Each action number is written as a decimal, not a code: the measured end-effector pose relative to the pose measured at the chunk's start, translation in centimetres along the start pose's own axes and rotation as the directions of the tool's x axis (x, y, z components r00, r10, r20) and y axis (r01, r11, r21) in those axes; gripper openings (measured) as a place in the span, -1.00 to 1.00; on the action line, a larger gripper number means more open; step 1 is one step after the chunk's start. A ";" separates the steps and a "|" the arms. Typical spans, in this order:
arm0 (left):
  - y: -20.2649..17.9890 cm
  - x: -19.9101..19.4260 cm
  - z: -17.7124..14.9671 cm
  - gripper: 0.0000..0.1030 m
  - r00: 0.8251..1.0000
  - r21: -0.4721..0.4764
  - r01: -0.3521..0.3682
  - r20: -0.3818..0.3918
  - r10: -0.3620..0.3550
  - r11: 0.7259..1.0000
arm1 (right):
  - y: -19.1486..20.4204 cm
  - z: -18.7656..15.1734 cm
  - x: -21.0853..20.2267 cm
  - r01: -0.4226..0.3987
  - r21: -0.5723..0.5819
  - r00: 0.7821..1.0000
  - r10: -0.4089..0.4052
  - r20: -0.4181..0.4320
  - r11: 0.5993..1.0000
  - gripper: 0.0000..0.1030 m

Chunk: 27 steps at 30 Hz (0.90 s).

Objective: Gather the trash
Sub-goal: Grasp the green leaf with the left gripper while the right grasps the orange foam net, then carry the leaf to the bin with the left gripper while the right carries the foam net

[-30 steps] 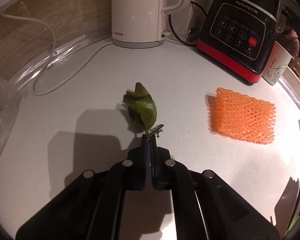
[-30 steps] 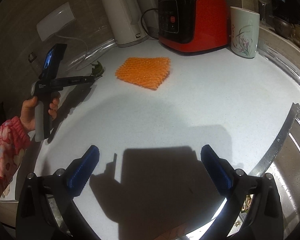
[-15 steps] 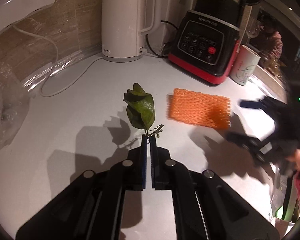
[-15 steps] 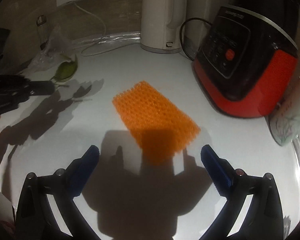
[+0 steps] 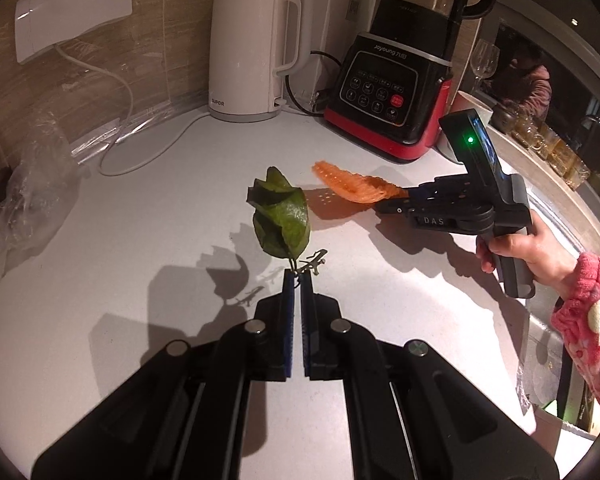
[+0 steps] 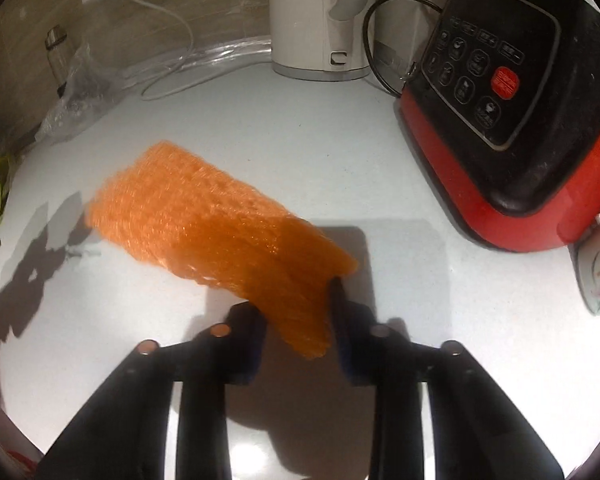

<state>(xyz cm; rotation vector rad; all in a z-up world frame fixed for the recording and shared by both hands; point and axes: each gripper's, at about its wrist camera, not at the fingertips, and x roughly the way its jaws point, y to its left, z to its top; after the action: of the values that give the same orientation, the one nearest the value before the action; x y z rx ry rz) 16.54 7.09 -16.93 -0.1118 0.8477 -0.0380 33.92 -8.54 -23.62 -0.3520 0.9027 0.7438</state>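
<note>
The orange foam net [image 6: 220,232], flat on the table [image 6: 300,152] half a second ago, is now clamped in the right tongs [image 6: 296,320] and lifted; the leaf [image 5: 282,220], at twelve o'clock, is pinched by the stem in the left tongs [image 5: 298,280]. Both scraps are judged ready for disposal.

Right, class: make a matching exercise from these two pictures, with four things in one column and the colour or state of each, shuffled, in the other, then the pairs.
Things:
1. green leaf
2. orange foam net
3. kettle
4. blender base

States:
A. white, standing by the wall
B. pinched by its stem in the left gripper
C. black and red, with a button panel
D. lifted off the counter in the right gripper

Pairs: 1-B, 2-D, 3-A, 4-C
</note>
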 end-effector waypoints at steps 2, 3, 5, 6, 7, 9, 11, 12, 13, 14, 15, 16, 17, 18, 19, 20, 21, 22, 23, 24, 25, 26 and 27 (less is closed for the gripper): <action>0.0 -0.8 -0.2 -0.94 1.000 0.006 0.005 0.008 -0.005 1.000 | 0.7 -0.5 -1.0 0.001 0.008 1.000 -0.001 0.013 1.000 -0.57; -0.1 -1.3 -0.5 -0.94 1.000 0.014 0.008 0.012 -0.008 1.000 | 1.0 -0.7 -1.6 -0.003 0.017 1.000 0.002 0.026 1.000 -0.58; -0.4 -2.4 -0.9 -0.94 1.000 0.027 0.019 0.020 -0.019 0.999 | 2.1 -1.6 -3.5 -0.007 0.032 0.999 0.006 0.051 0.999 -0.58; -0.5 -3.1 -1.2 -0.94 0.999 0.034 0.026 0.026 -0.027 0.999 | 2.9 -2.3 -4.8 -0.011 0.043 0.998 0.008 0.069 0.999 -0.58; -0.6 -3.8 -1.5 -0.94 0.999 0.042 0.035 0.029 -0.036 0.998 | 3.8 -3.0 -5.9 -0.019 0.056 0.996 0.015 0.084 0.998 -0.58; -1.0 -5.5 -2.5 -0.94 0.998 0.063 0.051 0.040 -0.053 0.997 | 6.1 -5.1 -8.8 -0.025 0.083 0.993 0.015 0.114 0.996 -0.58; -1.5 -7.3 -3.7 -0.94 0.996 0.082 0.074 0.044 -0.078 0.994 | 8.5 -7.6 -11.6 -0.034 0.113 0.991 0.018 0.136 0.993 -0.58; -1.7 -8.1 -4.4 -0.94 0.995 0.089 0.083 0.044 -0.087 0.993 | 9.9 -9.0 -13.0 -0.031 0.129 0.989 0.012 0.144 0.991 -0.58; -2.0 -9.0 -5.2 -0.94 0.994 0.100 0.090 0.044 -0.095 0.991 | 11.3 -10.5 -14.3 -0.031 0.144 0.989 0.010 0.148 0.989 -0.58; -2.2 -9.8 -6.1 -0.94 0.994 0.114 0.098 0.044 -0.104 0.989 | 12.6 -11.9 -15.5 -0.031 0.162 0.988 0.006 0.152 0.986 -0.58; -2.4 -10.7 -7.0 -0.94 0.993 0.119 0.111 0.038 -0.116 0.987 | 13.9 -13.5 -16.7 -0.035 0.187 0.988 0.005 0.155 0.982 -0.58; -2.6 -11.4 -8.0 -0.94 0.991 0.122 0.125 0.029 -0.130 0.985 | 15.0 -14.9 -17.8 -0.039 0.212 0.987 0.005 0.159 0.977 -0.58; -2.7 -12.2 -9.1 -0.94 0.990 0.121 0.140 0.018 -0.143 0.983 | 16.2 -16.4 -18.8 -0.040 0.233 0.987 0.002 0.161 0.972 -0.58; -2.7 -12.8 -10.1 -0.94 0.988 0.120 0.152 0.008 -0.154 0.981 | 17.4 -17.9 -19.7 -0.033 0.255 0.987 -0.008 0.159 0.966 -0.58; -2.8 -13.6 -11.3 -0.94 0.987 0.127 0.162 -0.001 -0.164 0.979 | 18.5 -19.4 -20.6 -0.021 0.274 0.987 -0.023 0.157 0.961 -0.58; -3.1 -14.3 -12.3 -0.94 0.986 0.135 0.166 -0.010 -0.167 0.977 | 19.4 -20.6 -21.5 -0.016 0.295 0.987 -0.031 0.155 0.955 -0.58; -3.3 -15.0 -13.5 -0.94 0.985 0.148 0.172 -0.020 -0.171 0.974 | 20.4 -22.1 -22.3 -0.016 0.323 0.987 -0.036 0.154 0.946 -0.58; -3.6 -15.6 -14.7 -0.94 0.984 0.163 0.176 -0.028 -0.174 0.971 | 21.3 -23.4 -23.0 -0.014 0.349 0.987 -0.042 0.153 0.937 -0.58; -3.8 -16.1 -15.8 -0.94 0.983 0.172 0.183 -0.037 -0.179 0.968 | 22.0 -24.6 -23.5 -0.007 0.373 0.987 -0.053 0.149 0.928 -0.58; -3.9 -16.6 -17.1 -0.94 0.981 0.181 0.194 -0.051 -0.188 0.964 | 22.8 -25.9 -24.1 0.001 0.397 0.987 -0.064 0.145 0.918 -0.58; -4.1 -17.0 -18.4 -0.94 0.978 0.191 0.205 -0.065 -0.196 0.960 | 23.5 -27.0 -24.7 0.005 0.418 0.987 -0.072 0.145 0.909 -0.58; -4.3 -17.4 -19.7 -0.94 0.977 0.200 0.212 -0.078 -0.201 0.956 | 24.0 -27.9 -25.0 0.012 0.435 0.986 -0.082 0.143 0.900 -0.58; -4.6 -17.7 -21.0 -0.94 0.975 0.216 0.219 -0.091 -0.203 0.951 | 24.6 -29.0 -25.4 0.023 0.451 0.986 -0.096 0.138 0.892 -0.58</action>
<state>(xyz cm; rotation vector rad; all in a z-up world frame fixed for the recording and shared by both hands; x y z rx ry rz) -10.87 2.14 -17.04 0.0129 0.8903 -0.3404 -10.50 -18.65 -19.36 0.0897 0.8804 0.4775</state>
